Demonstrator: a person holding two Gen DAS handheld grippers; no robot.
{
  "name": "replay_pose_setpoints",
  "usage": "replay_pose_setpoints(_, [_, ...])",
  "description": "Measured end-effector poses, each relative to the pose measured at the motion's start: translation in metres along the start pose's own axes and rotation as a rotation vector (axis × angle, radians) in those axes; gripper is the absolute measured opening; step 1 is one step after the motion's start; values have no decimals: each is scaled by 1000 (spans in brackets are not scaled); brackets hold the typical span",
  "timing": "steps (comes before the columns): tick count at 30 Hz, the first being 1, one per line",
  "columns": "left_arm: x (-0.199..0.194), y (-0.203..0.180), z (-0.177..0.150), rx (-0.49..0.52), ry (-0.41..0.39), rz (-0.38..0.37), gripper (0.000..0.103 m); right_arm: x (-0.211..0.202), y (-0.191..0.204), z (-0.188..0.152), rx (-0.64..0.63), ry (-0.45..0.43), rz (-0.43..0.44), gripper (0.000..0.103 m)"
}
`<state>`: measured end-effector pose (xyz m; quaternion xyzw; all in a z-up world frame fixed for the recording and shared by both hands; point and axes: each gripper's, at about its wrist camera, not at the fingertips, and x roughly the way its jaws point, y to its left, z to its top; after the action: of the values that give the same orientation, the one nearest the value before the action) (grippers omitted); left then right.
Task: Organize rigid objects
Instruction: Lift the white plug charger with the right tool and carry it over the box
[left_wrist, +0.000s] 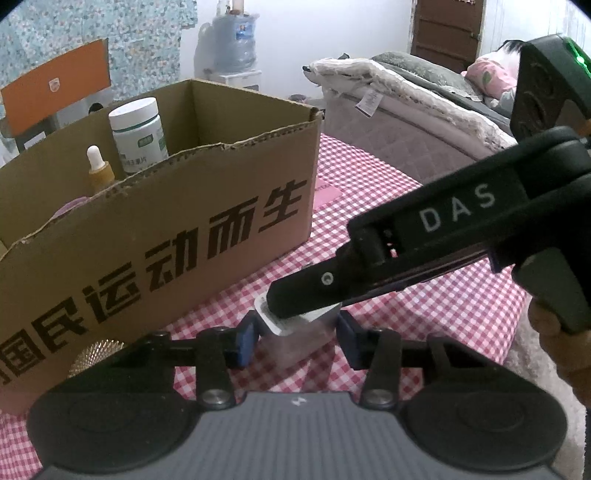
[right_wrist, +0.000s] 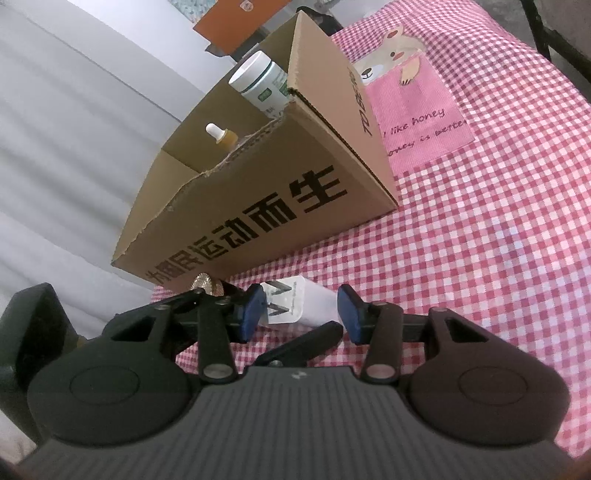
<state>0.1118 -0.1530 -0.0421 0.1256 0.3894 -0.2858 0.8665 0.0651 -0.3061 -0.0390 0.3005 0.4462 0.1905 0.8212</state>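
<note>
1. Tools: 2. The left tool (left_wrist: 295, 338) has one blue pad on each side of the charger (left_wrist: 275, 325), and both pads look pressed on it, so it reads as clenched on the charger.
2. The right tool (right_wrist: 301, 314) comes in from the right side of the left wrist view, with a hand (left_wrist: 554, 332) on its grip. One of its black fingers lies on top of the charger. In its own view the 2 blue pads sit at the charger's two ends. I can't tell if they're pressing or just off.
3. Charger: 1. It's a white plug block with 2 prongs, lying between both pairs of pads, low over the counter near the counter's front edge and just in front of the box.
4. Counter: 1, under a red-and-white check cloth (right_wrist: 480, 258). There is 1 pink patch (right_wrist: 417, 122) with a cartoon bear and writing, past the box's end.
5. Gold mesh disc (left_wrist: 96, 354): 1, at the box's near corner. It's partly hidden, so I can't say what it is.
6. Cardboard box (left_wrist: 184, 229): 1, open top with a torn rim and black printed characters on the long side. It stands on the counter.
7. In the box there are 2 clear items, both upright: 1 white-capped jar (left_wrist: 136, 136) with a green label and 1 amber dropper bottle (left_wrist: 99, 166), side by side at the far wall. A pinkish shape is also low inside, unclear.
8. Behind the box: 1 orange board (left_wrist: 55, 88) and 1 blue water jug (left_wrist: 236, 40) on a white stand.
9. Far right: 1 bed (left_wrist: 406, 110) with grey bedding and 1 person (left_wrist: 491, 74) lying on it, then 1 brown door (left_wrist: 447, 26).
</note>
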Motion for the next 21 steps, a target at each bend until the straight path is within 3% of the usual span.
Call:
replay_pose_setpoints(13, [-8,-2,-3,-15,-10,-3,47,-6,5,-5,-7,-23,-11,37])
replay_pose_setpoints(21, [-54,-2,14,8,-89,33,47,-32,37,-1,-60,-62,19,37])
